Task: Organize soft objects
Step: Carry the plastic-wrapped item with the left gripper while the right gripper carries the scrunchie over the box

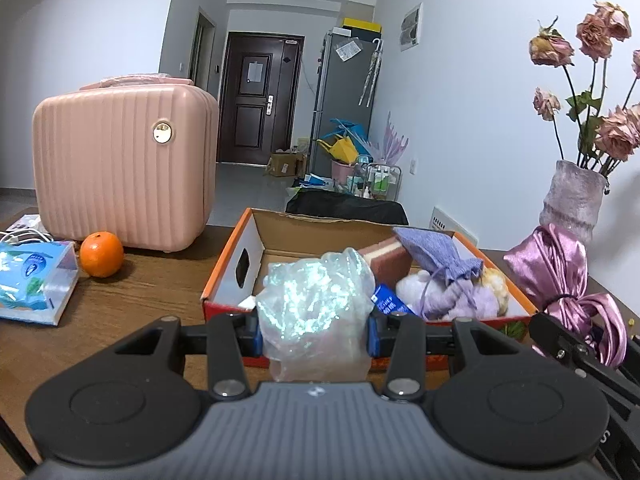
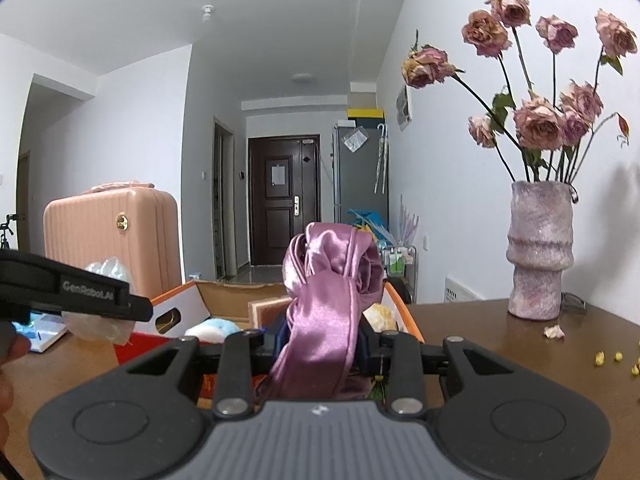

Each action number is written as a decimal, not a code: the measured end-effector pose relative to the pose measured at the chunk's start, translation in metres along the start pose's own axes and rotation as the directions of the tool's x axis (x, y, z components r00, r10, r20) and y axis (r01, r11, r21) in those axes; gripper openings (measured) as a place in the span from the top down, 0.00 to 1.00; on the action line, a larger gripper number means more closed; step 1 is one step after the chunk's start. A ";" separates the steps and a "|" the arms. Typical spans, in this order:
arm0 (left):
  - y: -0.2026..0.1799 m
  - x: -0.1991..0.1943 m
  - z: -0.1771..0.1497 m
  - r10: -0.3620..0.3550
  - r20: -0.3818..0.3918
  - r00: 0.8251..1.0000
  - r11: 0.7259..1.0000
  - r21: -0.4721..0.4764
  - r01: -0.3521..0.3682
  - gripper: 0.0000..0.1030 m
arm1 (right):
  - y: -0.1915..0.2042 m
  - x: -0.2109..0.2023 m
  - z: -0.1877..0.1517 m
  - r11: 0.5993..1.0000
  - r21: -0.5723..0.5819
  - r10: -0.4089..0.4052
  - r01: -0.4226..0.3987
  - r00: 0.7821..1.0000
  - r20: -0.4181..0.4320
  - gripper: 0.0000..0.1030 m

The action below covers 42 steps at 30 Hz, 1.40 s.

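Crinkled clear plastic, a bag (image 1: 316,304), is pinched between the pads of the left gripper (image 1: 314,334); it stands up above the jaws and also hangs below them. The right gripper (image 2: 320,344) is pressed on a bundle of pink satin cloth (image 2: 332,292), tied with a dark band in the left view. Both things are held in the air at the near edge of the box (image 1: 224,264), which sits open on the wooden table (image 1: 152,280).

I judge the step to be the carrying: two soft things are gripped and not yet put down. In the box already lie a knitted purple pouch (image 1: 436,252), a pale plush toy (image 1: 452,296) and a pink sponge (image 1: 390,256), so it seems to be the place for collecting. The left half of the box is bare. The next move calls for bringing each gripper over a free part of the box, lowering, then spreading the jaws. The bag is light and may cling to a pad; the satin is slippery and could slide over the wall.
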<state>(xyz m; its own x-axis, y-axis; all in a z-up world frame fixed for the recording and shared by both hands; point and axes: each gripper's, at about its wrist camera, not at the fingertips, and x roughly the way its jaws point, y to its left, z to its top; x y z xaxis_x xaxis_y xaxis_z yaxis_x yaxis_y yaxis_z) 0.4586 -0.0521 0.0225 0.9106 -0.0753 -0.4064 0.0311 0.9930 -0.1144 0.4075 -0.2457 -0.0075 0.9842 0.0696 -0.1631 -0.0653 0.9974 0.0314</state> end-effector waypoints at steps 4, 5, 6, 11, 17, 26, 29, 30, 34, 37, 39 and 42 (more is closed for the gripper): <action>0.002 0.013 0.006 -0.001 -0.006 1.000 1.000 -0.009 0.000 0.57 | 0.001 0.015 0.004 1.000 0.000 0.008 -0.008 1.000 0.014 0.69; 0.002 0.016 0.007 0.000 -0.006 1.000 1.000 -0.012 0.000 0.57 | 0.001 0.019 0.005 1.000 0.001 0.011 -0.011 1.000 0.014 0.69; 0.003 0.019 0.008 0.001 -0.006 1.000 1.000 -0.016 -0.001 0.57 | 0.001 0.022 0.006 1.000 0.002 0.014 -0.014 1.000 0.014 0.69; 0.008 0.030 0.016 0.004 0.006 1.000 0.999 -0.042 -0.004 0.57 | 0.004 0.043 0.011 1.000 -0.003 0.024 -0.024 0.999 0.025 0.69; 0.015 0.048 0.028 0.024 0.014 1.000 0.997 -0.069 -0.023 0.57 | 0.010 0.068 0.015 1.000 -0.008 0.023 -0.022 0.999 0.041 0.69; 0.021 0.075 0.040 0.041 0.011 0.999 0.995 -0.096 -0.039 0.57 | 0.021 0.102 0.017 0.999 -0.030 0.036 -0.035 0.998 0.042 0.69; 0.022 0.082 0.043 0.047 0.020 0.999 0.995 -0.095 -0.045 0.57 | 0.027 0.113 0.018 0.998 -0.039 0.045 -0.044 0.998 0.042 0.69; 0.022 0.083 0.044 0.047 0.022 0.999 0.994 -0.095 -0.045 0.57 | 0.028 0.117 0.018 0.998 -0.040 0.049 -0.047 0.998 0.040 0.69; 0.025 0.090 0.048 0.058 0.031 0.998 0.994 -0.093 -0.055 0.57 | 0.033 0.134 0.018 0.997 -0.045 0.066 -0.065 0.998 0.014 0.69; 0.025 0.095 0.048 0.063 0.032 0.997 0.994 -0.087 -0.060 0.57 | 0.034 0.146 0.018 0.996 -0.053 0.071 -0.071 0.997 -0.007 0.69; 0.025 0.100 0.050 0.066 0.029 0.997 0.995 -0.077 -0.063 0.57 | 0.036 0.153 0.017 0.995 -0.063 0.071 -0.073 0.997 -0.025 0.69; 0.024 0.106 0.051 0.065 0.030 0.997 0.996 -0.060 -0.063 0.57 | 0.038 0.158 0.016 0.994 -0.070 0.076 -0.079 0.996 -0.041 0.69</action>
<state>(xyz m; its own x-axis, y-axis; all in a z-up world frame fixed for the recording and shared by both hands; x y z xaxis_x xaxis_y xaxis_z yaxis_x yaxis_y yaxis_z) 0.5772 -0.0316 0.0231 0.9228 -0.0083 -0.3851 -0.0508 0.9884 -0.1430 0.5630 -0.1971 -0.0165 0.9688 0.1461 -0.2001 -0.1540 0.9878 -0.0245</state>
